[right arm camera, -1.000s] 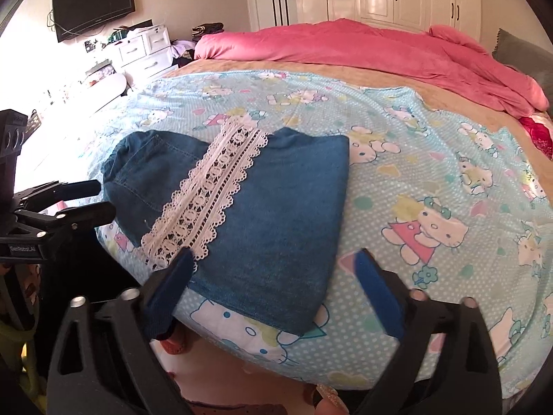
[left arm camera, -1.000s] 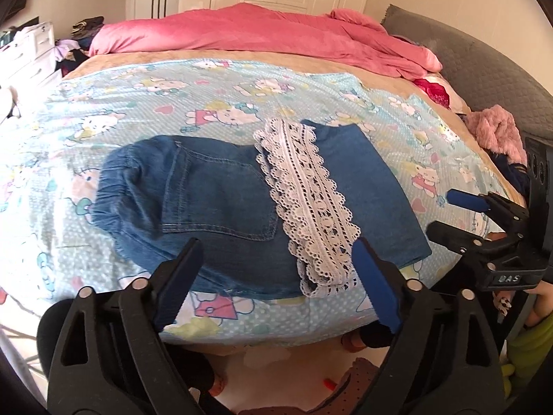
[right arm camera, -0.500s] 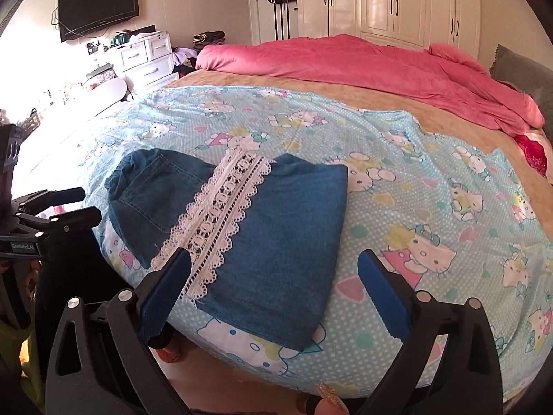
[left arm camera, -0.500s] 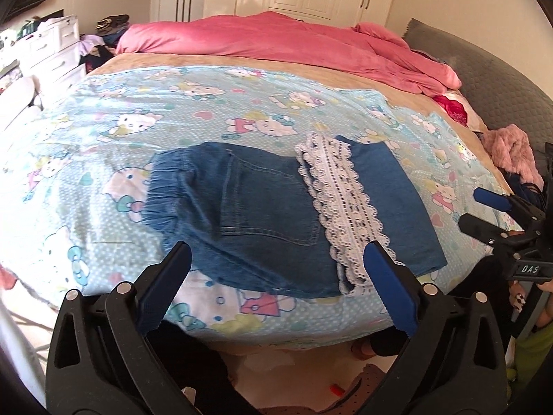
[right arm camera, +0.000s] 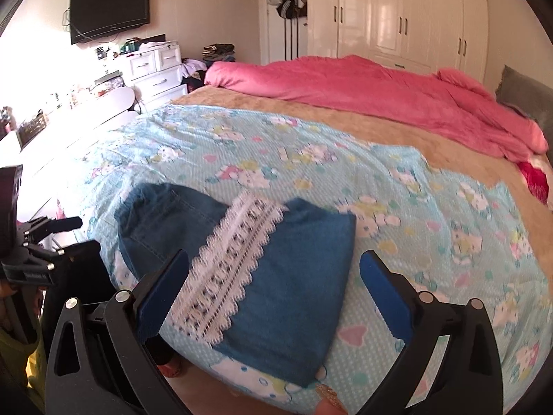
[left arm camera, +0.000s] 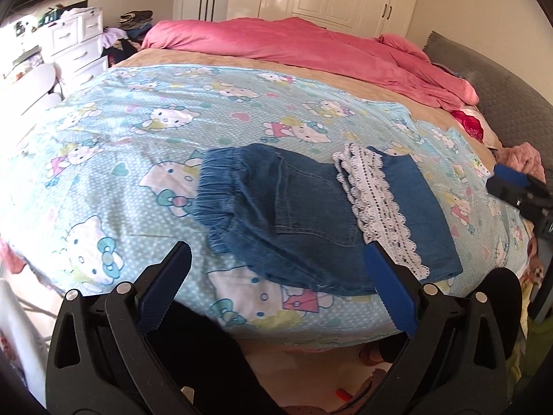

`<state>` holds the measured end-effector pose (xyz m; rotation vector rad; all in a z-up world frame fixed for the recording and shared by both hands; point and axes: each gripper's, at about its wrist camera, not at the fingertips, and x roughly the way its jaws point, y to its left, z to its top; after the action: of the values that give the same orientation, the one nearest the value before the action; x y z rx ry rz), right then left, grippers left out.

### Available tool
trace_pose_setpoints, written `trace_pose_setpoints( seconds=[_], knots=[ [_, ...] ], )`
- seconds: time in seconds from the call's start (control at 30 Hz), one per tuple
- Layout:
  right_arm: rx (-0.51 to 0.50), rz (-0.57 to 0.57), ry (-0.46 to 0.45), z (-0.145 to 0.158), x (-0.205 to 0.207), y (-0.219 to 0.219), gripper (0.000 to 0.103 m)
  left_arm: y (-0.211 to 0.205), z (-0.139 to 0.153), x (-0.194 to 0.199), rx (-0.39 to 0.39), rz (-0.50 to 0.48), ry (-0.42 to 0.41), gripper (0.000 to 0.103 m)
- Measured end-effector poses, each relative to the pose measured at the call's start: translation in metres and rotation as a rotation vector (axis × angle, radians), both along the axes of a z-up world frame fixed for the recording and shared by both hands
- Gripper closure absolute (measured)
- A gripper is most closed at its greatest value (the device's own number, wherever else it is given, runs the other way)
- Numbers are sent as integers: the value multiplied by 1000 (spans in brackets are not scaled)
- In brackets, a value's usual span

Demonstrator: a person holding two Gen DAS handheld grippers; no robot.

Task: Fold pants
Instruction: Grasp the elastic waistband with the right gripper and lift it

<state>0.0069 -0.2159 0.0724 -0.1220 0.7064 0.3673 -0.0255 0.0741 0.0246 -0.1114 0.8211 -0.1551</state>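
Note:
Blue denim pants point(left arm camera: 304, 214) lie folded on the bed near its front edge, with a white lace hem band point(left arm camera: 376, 204) across the top layer and the elastic waistband at the left. My left gripper point(left arm camera: 276, 276) is open and empty, held back off the front edge of the bed, just short of the pants. My right gripper point(right arm camera: 273, 283) is open and empty, also off the front edge, over the lace band point(right arm camera: 231, 276) and the folded end of the pants point(right arm camera: 293, 294). Each gripper shows at the edge of the other's view.
The bed has a light blue cartoon-print sheet point(left arm camera: 145, 131) and a pink duvet point(left arm camera: 311, 45) bunched at the far side. White drawers point(right arm camera: 155, 65) stand at the left, wardrobes point(right arm camera: 397, 10) behind, a grey headboard point(left arm camera: 497, 103) at the right.
Both grippers have drawn back from the bed and risen. The left view has swung left, so the pants sit further right in it. The pants have not moved.

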Motion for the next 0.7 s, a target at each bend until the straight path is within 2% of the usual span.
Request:
trace_pose_setpoints(
  seconds=[0.27,0.47,0.7],
  knots=[
    [-10,99,10,9,26,37,4,22,-11,0,-18,48,22,9],
    [-13,193,68,4,53,71,4,33,-24,8,-35,71,58,9],
    [-35,324,133,-7,89,119,4,31,-39,17,-67,49,91,9]
  ],
)
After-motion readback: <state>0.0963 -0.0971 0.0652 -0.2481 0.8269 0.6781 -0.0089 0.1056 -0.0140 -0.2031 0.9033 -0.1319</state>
